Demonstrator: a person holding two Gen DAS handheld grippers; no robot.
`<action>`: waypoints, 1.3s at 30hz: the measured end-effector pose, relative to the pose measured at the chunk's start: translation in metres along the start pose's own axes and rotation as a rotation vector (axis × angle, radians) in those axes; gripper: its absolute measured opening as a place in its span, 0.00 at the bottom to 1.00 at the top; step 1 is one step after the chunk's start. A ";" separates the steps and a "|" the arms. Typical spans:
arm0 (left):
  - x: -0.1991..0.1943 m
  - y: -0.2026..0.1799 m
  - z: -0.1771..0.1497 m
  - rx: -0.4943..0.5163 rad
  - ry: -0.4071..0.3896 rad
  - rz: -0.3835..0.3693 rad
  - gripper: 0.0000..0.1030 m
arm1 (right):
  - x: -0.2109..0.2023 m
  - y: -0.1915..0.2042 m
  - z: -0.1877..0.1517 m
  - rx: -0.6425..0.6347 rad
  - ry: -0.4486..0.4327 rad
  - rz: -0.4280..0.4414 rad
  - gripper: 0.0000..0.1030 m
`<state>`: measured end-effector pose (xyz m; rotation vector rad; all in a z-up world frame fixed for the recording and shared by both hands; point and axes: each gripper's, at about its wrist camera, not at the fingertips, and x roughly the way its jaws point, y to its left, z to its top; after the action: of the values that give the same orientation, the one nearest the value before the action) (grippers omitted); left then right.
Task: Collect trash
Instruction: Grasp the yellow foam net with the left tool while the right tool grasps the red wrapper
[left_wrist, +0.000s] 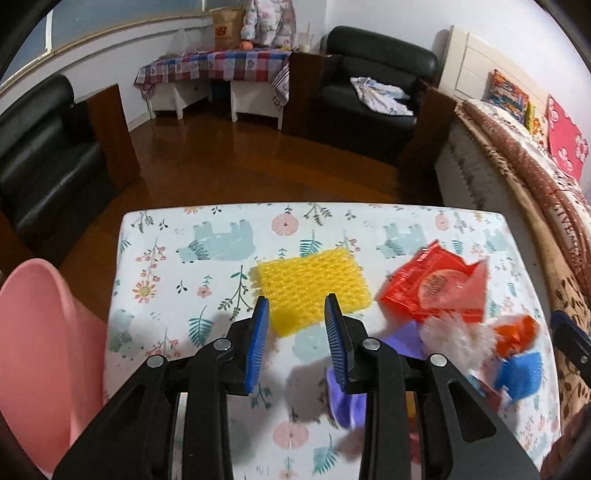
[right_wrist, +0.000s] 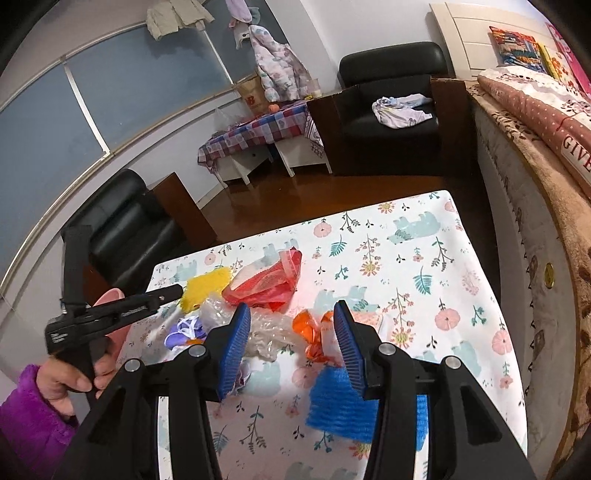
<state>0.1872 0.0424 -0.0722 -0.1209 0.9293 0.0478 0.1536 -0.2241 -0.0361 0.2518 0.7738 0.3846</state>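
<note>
Left gripper (left_wrist: 295, 314) jaws apart, empty, over yellow foam net (left_wrist: 314, 291) | right gripper (right_wrist: 291, 325) parted, empty, over clear plastic wrap (right_wrist: 269, 332) | step: reaching | next: lower, close, carry to pink bin (left_wrist: 40, 339)

A lived-in bedroom of a home: a bed (left_wrist: 524, 162) piled with blankets and bright pillows (left_wrist: 509, 92), black leather armchairs (left_wrist: 373, 85), a checked-cloth side table (left_wrist: 214, 66), a jacket (right_wrist: 277, 70) hung on the wall, glossy wooden floor (left_wrist: 229, 158), and a floral-cloth desk (right_wrist: 424, 266).
</note>
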 end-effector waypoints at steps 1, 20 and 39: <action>0.004 0.001 0.001 -0.003 0.004 0.006 0.30 | 0.002 0.002 0.002 -0.006 -0.001 0.002 0.45; -0.021 0.006 -0.026 -0.003 -0.078 0.015 0.03 | 0.057 0.013 0.019 0.052 0.028 0.045 0.48; -0.134 0.021 -0.045 -0.096 -0.252 0.039 0.03 | 0.111 0.000 0.036 0.222 0.199 0.070 0.00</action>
<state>0.0695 0.0588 0.0072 -0.1820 0.6778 0.1406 0.2517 -0.1801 -0.0806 0.4544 1.0074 0.3939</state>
